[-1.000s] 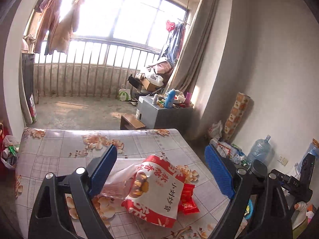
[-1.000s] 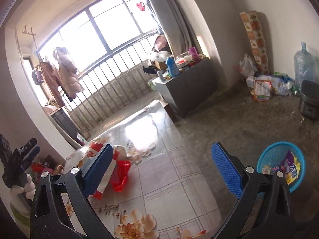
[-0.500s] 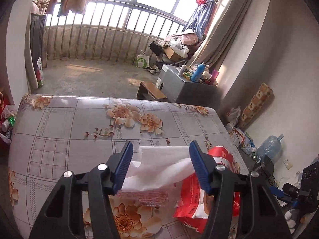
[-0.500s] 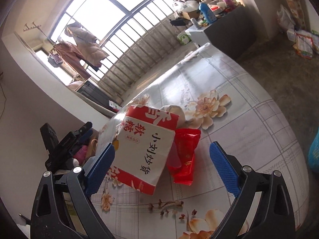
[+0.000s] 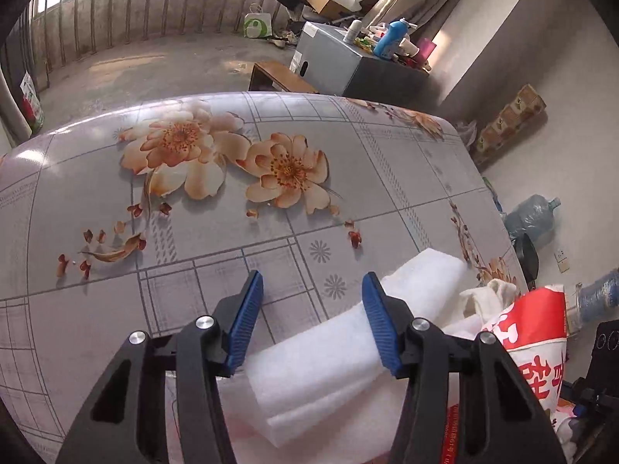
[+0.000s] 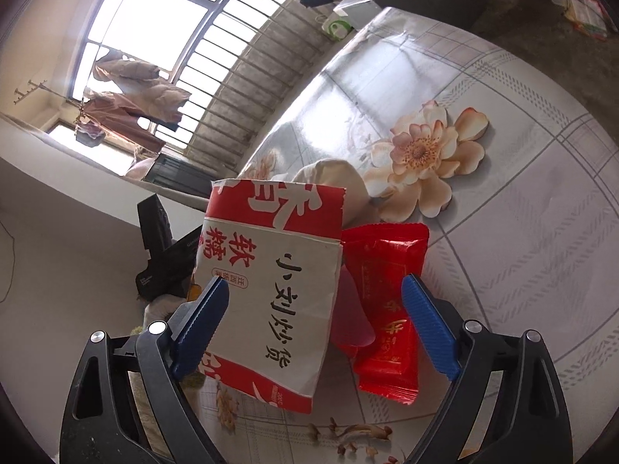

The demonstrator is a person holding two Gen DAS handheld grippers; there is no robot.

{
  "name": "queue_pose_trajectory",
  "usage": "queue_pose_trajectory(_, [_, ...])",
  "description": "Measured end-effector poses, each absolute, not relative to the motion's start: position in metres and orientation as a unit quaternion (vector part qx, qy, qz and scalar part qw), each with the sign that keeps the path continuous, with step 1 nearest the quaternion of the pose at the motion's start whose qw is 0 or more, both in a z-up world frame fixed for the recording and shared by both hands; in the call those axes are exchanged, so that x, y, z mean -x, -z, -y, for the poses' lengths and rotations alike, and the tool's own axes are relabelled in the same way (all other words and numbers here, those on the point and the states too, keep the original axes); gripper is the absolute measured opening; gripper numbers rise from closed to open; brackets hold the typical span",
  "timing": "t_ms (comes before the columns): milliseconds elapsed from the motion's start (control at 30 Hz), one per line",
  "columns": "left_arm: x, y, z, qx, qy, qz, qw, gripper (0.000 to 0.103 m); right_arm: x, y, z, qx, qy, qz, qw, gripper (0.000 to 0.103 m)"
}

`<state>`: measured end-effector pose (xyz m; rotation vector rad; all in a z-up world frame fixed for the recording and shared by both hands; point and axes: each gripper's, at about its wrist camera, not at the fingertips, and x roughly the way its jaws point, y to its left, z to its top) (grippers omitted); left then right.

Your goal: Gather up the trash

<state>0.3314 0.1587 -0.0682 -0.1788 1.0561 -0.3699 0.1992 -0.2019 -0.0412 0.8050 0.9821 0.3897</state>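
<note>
In the left wrist view, a white foam sheet [image 5: 329, 363] lies on the floral table [image 5: 193, 232]. My left gripper [image 5: 314, 321] points down over it. Its jaws are closing, with the sheet's near end between them and the rest running out under the right finger; the pads do not visibly press it. A red-and-white snack bag [image 5: 537, 348] and a crumpled white tissue [image 5: 491, 297] lie to the right. In the right wrist view, my right gripper [image 6: 319, 323] straddles that snack bag [image 6: 271, 290] and a red wrapper [image 6: 387, 301]. Its wide jaws are closing slightly, clear of both.
The table's right edge drops to a concrete floor with a water jug [image 5: 534, 216]. Beyond the far edge stand a wooden stool [image 5: 278, 77] and a grey cabinet [image 5: 329, 62] with bottles on top. A beige lump [image 6: 336, 178] lies behind the snack bag.
My left gripper tipped down toward the table, moved onto the white foam sheet and narrowed its jaws. My right gripper swung from the floor side onto the snack bag and red wrapper and came closer.
</note>
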Motion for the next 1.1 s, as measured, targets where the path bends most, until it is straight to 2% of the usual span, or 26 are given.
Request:
queue_pose_trajectory(67, [-0.315,0.068,-0.153,0.089,0.187,-0.501,0.84,0.049,-0.201,0.047,0.203,-0.379,-0.18,-0.462,0.782,0.084])
queue_pose_trajectory(200, [-0.277,0.067,-0.138,0.091,0.203,-0.506,0.833,0.043,-0.192,0.046,0.212,-0.389,-0.186,-0.455,0.779,0.082])
queue_pose_trajectory(400, [-0.231,0.069,-0.12,0.131,0.217,-0.514,0.819,0.042,-0.171,0.051,0.23,-0.396,-0.183,-0.458,0.775,0.076])
queue_pose_trajectory(767, [-0.183,0.068,-0.101,0.15,0.22,-0.509,0.819,0.043,-0.143,0.043,0.256,-0.395,-0.168,-0.438,0.79,0.076])
queue_pose_trajectory(867, [-0.179,0.059,-0.109,0.149,0.204,-0.488,0.836,0.046,-0.142,0.039,0.263,-0.395,-0.158,-0.428,0.797,0.077])
queue_pose_trajectory(1000, [-0.176,0.038,-0.126,0.145,0.177,-0.448,0.864,0.057,-0.138,0.034,0.273,-0.39,-0.147,-0.408,0.812,0.079])
queue_pose_trajectory(1100, [-0.174,0.023,-0.138,0.147,0.155,-0.423,0.881,0.061,-0.137,0.032,0.273,-0.385,-0.136,-0.398,0.822,0.079])
